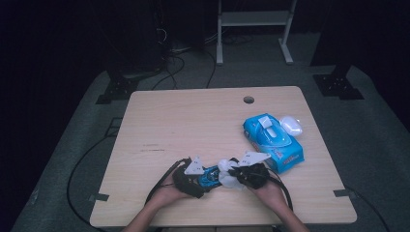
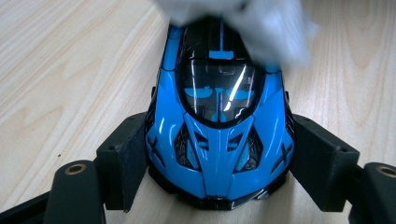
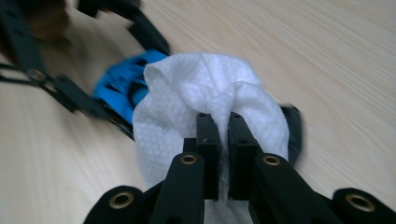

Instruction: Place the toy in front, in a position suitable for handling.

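A blue and black toy car (image 2: 219,126) sits on the wooden table (image 1: 193,125), clamped at its sides by my left gripper (image 2: 219,158), whose pads press on the car body. In the high view the toy car (image 1: 211,176) lies between the two hands near the front edge, with the left gripper (image 1: 203,178) on it. My right gripper (image 3: 223,122) is shut on a crumpled white wipe (image 3: 187,93), which rests on the far end of the car. The wipe (image 1: 226,173) shows as a white wad between the grippers, next to the right gripper (image 1: 237,175). Part of the car is hidden under the wipe.
A blue pack of wet wipes (image 1: 273,140) lies at the right of the table with a small white case (image 1: 291,125) behind it. A cable hole (image 1: 248,100) sits near the far edge. Cables trail from both grippers toward the front edge. A white metal stand (image 1: 254,29) stands on the floor beyond.
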A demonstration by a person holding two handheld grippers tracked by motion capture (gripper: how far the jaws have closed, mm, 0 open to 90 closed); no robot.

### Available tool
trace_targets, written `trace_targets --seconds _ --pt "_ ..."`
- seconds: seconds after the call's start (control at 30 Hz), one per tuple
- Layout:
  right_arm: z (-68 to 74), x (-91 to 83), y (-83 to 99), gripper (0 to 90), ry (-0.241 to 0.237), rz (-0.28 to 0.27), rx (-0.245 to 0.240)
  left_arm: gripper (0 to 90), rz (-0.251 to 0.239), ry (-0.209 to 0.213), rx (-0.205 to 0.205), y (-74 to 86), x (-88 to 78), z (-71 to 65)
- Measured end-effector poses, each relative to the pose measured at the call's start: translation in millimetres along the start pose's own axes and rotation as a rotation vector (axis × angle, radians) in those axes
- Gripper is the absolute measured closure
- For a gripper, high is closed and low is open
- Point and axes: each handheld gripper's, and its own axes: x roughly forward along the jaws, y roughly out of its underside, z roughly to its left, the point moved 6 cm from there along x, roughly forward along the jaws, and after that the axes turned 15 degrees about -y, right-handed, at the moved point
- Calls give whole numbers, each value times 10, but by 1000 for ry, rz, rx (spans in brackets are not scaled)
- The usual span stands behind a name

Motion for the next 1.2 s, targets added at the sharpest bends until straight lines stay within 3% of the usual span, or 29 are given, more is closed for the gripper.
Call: trace_targets --seconds 0.07,0.13,0.2,0.27,0.37,0.43,0.47,0.5,0.57,0.8,0.93,1.0,1.1,1.2 --pt "94 78 -65 851 -48 -19 -15 257 -1 0 -9 -4 5 -6" --pt "136 132 -106 852 -43 -9 -50 256 -5 7 -11 3 1 0" --pt "111 124 -110 852 -51 -4 -37 255 -6 11 -11 13 -2 7" --pt "50 77 -83 852 -15 5 -25 255 -9 8 -10 7 1 2" --pt "41 69 -68 852 -13 -10 -7 258 -12 9 -6 2 8 3" --pt "111 143 -122 852 -66 -33 -2 257 -10 5 -7 -12 18 -8" --pt "111 143 -122 852 -66 -33 -2 257 -10 5 -7 -12 18 -8" --pt "202 255 -163 851 -90 -17 -39 257 -8 6 -8 -10 15 -6" --pt "237 291 -183 852 -92 1 -64 255 -7 11 -4 6 4 4" --pt "164 202 -160 852 -61 2 -35 259 -10 19 -13 7 6 4" --pt "312 421 -214 852 -137 14 -53 259 -5 7 -7 -6 8 -15" --pt "373 486 -224 852 -140 36 -82 258 -6 15 -4 5 2 -2" --pt "304 388 -226 852 -117 48 -86 234 1 20 -9 27 2 -2" --pt "204 287 -207 852 -115 28 -39 231 0 22 -2 35 4 -1"
